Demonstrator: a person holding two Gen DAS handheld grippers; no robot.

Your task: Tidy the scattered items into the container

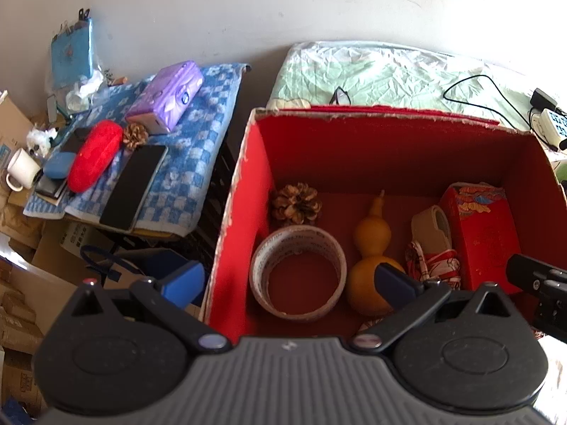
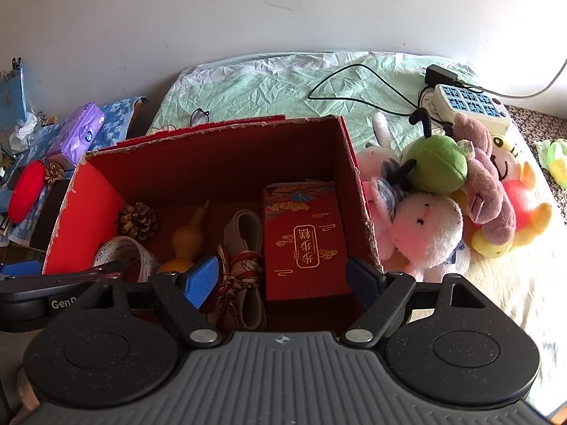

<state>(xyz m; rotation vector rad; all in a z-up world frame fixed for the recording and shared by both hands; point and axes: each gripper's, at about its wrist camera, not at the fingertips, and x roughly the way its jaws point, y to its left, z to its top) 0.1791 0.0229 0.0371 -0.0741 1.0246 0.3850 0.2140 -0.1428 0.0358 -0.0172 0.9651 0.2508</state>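
Where the left tongs [image 1: 290, 283] hang over the near rim of the red box [image 1: 248, 184], their right finger covers part of the yellow gourd [image 1: 372, 237] inside, and their left finger sits outside the box wall; the fingers stand wide apart and grip nothing. The right tongs [image 2: 283, 279] are likewise spread and empty, with the near box wall cut off beneath their body. Between their fingers lie the red gift packet [image 2: 304, 244] and the beige strap with a patterned ribbon [image 2: 244, 258]; its lower end is hidden. To their left, the tape roll [image 2: 124, 251] is partly masked by the other tool, and the pine cone [image 2: 138, 221] lies ahead of it.

Ahead and left of the left tongs, a blue checked cloth [image 1: 198, 148] covers a surface carrying a purple tissue pack [image 1: 166, 95], a red case [image 1: 94, 156], a second pine cone [image 1: 134, 136] and a dark phone [image 1: 133, 186]. Items beyond the case are too cluttered to identify. Right of the right tongs, plush toys [image 2: 443, 191] are piled on the bed [image 2: 265, 85], beside the box. A pale wall [image 2: 248, 10] stands behind.
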